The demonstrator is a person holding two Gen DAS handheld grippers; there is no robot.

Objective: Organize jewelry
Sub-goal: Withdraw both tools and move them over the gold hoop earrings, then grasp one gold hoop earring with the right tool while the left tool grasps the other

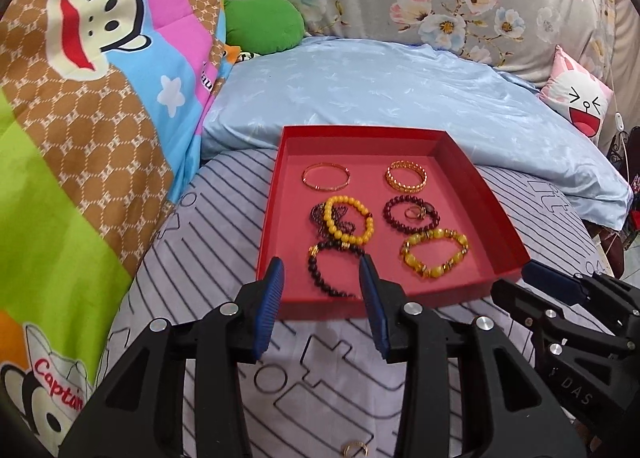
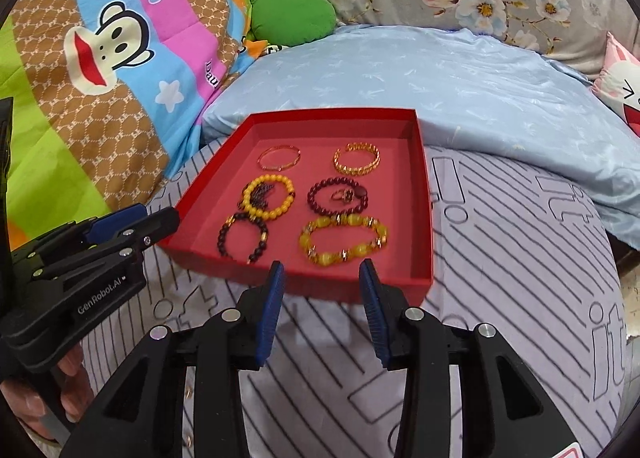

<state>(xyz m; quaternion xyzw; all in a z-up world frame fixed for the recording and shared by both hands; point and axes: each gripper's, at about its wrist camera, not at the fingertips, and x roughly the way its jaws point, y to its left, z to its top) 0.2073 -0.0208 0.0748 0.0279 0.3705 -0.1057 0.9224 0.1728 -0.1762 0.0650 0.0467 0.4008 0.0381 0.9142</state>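
Left wrist view is showing the red tray (image 1: 476,182) sitting on the striped bedcover (image 1: 224,218), and most of the sorting is looking finished: six bracelets are lying inside it in two columns. At the tray's far end a thin gold bangle (image 1: 326,177) is lying left of a wide gold chain bracelet (image 1: 406,177). Toward the tray's middle a yellow bead bracelet (image 1: 349,219) is overlapping a small dark beaded piece under it, while a dark red bead bracelet (image 1: 411,214) is ringing a small ring (image 1: 414,212). Along the tray's near wall a dark bead bracelet (image 1: 332,268) is lying left of a chunky amber bracelet (image 1: 434,254). My judgement is that one item is remaining: a gold ring (image 1: 354,449) is sitting on the bedcover well outside the tray's near wall, at the bottom of this view. The overlapping pair may also be wanting separation. The left gripper (image 1: 322,282) is hovering over the tray's near wall with its jaws parted and nothing between them. The right gripper (image 2: 322,282) is hanging just short of the tray's near wall, likewise parted and empty. Beyond the tray's far wall a pale blue pillow (image 1: 400,94) is lying, with a cartoon monkey quilt (image 1: 92,70) off the tray's left side.
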